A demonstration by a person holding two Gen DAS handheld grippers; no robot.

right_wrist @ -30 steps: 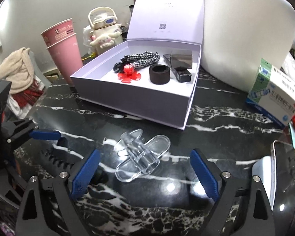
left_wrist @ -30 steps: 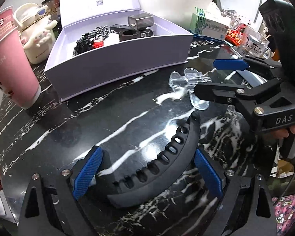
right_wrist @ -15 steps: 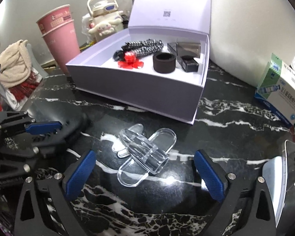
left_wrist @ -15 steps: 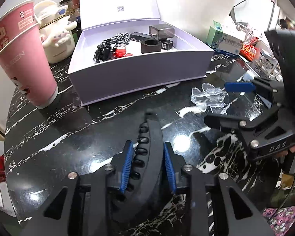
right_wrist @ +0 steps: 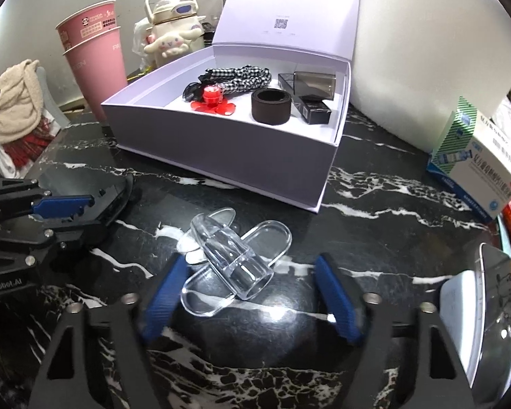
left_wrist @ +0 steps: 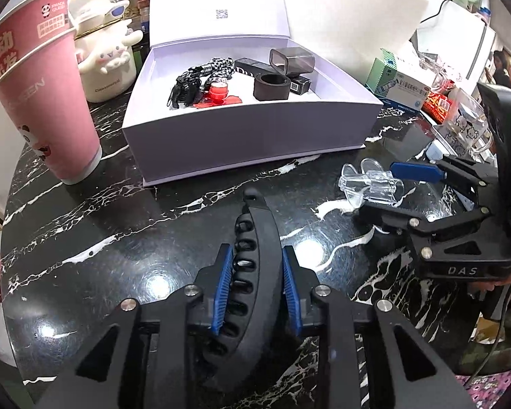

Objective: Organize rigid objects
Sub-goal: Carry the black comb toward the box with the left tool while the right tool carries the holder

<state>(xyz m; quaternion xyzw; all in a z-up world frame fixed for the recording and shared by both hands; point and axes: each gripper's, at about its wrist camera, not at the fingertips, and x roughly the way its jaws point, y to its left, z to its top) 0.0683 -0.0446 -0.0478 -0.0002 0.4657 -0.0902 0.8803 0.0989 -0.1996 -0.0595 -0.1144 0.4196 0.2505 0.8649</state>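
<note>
A second ago the left gripper (left_wrist: 257, 293) stood wide around the black curved clip (left_wrist: 252, 272); now its blue pads clamp the clip, which points toward 12 o'clock on the marble bench (left_wrist: 119, 238). The right gripper (right_wrist: 252, 301) has just been narrowing around the clear plastic piece (right_wrist: 235, 259), pads not yet pressing it. The open white box (right_wrist: 221, 150) sits beyond at 12 o'clock.

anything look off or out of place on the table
Two things still lie outside the open white box: a clear plastic clip between the closing right gripper pads, and a black curved clip clamped in the left gripper. Nothing spilled or broken.
</note>
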